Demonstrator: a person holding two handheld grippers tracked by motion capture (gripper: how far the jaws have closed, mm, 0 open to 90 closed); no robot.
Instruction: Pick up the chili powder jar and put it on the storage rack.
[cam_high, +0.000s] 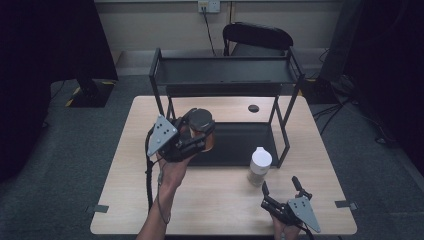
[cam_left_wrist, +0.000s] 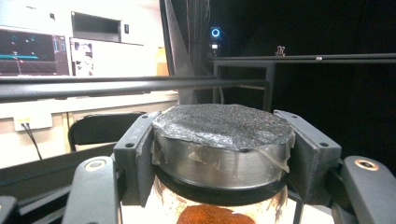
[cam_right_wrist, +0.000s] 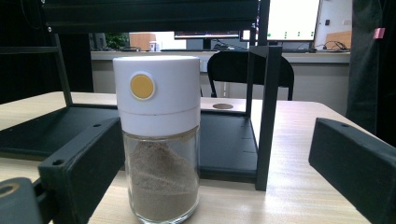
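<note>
Left gripper (cam_high: 192, 137) pinches a jar (cam_left_wrist: 219, 154) by its dark, tape-wrapped lid, holding it above the table (cam_high: 215, 200).

Jar shows reddish-brown contents and hangs in front of the black two-tier rack (cam_high: 225, 70), near its lower tray. Right gripper (cam_high: 281, 187) rests near the table's front edge, jaws spread, empty, just behind a white-capped shaker (cam_right_wrist: 157, 135) of brown powder standing upright on the wood.

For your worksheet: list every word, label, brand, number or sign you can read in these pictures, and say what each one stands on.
None can be read.
White-capped jar: only a plain yellow dot, no lettering.
Dark-lidded jar in the left gripper: no label visible.
Background screens: marks too small and blurred.
</note>
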